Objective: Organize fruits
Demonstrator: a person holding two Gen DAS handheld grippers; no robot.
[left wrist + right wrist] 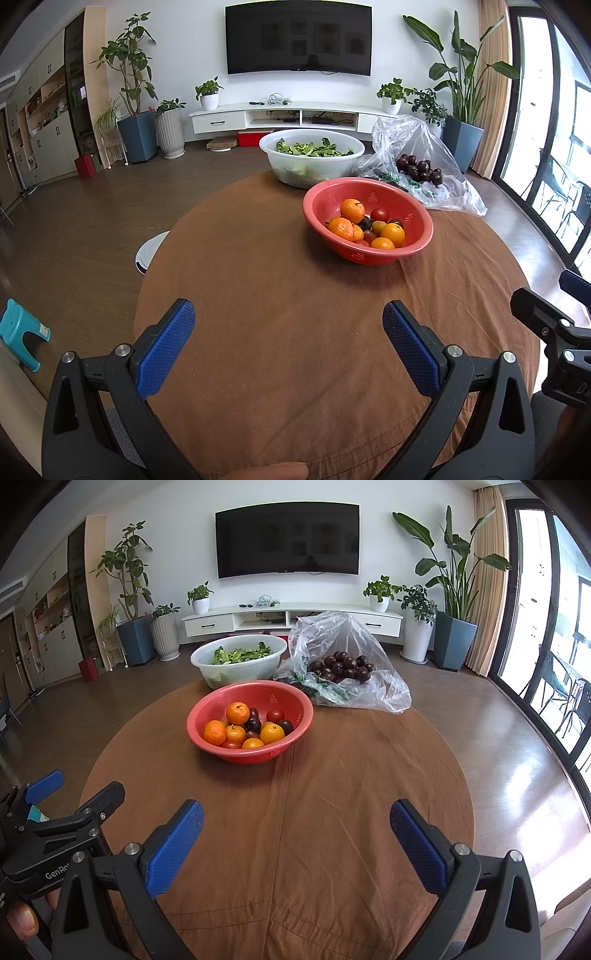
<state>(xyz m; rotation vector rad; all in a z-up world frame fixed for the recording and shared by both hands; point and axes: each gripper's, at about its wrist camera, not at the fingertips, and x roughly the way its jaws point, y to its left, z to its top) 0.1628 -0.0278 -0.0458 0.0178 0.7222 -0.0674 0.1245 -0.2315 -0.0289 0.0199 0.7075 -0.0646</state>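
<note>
Both grippers hovered over near counter: left gripper fingers spread wide, empty; right gripper same. Fruits sat in red bowl, far centre; bag beyond it.

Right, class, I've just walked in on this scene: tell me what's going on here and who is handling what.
A person holds two grippers over a round table covered in brown cloth. The left gripper and right gripper are both open and hold nothing. Farther back sits a red bowl of oranges and small dark and red fruits, a white bowl of greens, and a clear plastic bag of dark fruits. Nothing is being handled at this moment.
</note>
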